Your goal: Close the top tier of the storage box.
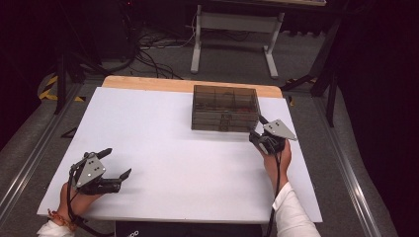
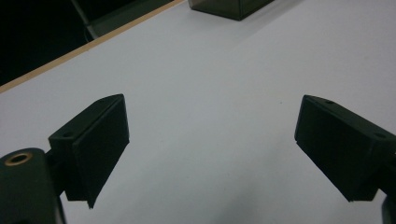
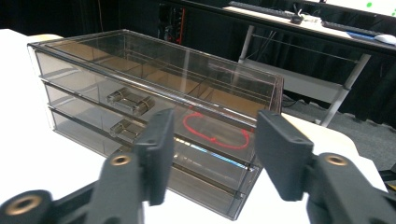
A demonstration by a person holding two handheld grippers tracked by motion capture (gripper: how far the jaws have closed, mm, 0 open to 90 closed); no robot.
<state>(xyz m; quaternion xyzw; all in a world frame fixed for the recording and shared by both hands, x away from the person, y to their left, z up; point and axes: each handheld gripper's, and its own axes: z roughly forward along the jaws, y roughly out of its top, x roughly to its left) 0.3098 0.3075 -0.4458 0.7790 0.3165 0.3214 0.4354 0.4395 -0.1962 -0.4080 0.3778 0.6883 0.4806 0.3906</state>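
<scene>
**Right gripper at the drawer box's near right corner**

From the high view, a smoky, see-through plastic drawer box (image 1: 225,107) stands on the white worktop (image 1: 178,163) towards its far side, right of centre, its long axis running left to right. The right gripper (image 1: 258,134) sits just beside the box's near right corner, pointing far and left at its front. The left gripper (image 1: 118,163) rests well apart at the near left, so the right hand is much the nearer.

In the left gripper view, the jaws stand wide apart over bare worktop, holding nothing; the box corner (image 2: 231,7) lies far ahead.

In the right gripper view, the jaws are about half open and empty, the stacked drawer fronts close ahead, their small clear handles (image 3: 130,101) lying left of the jaws' gap. A red loop (image 3: 215,130) shows inside one drawer.
</scene>
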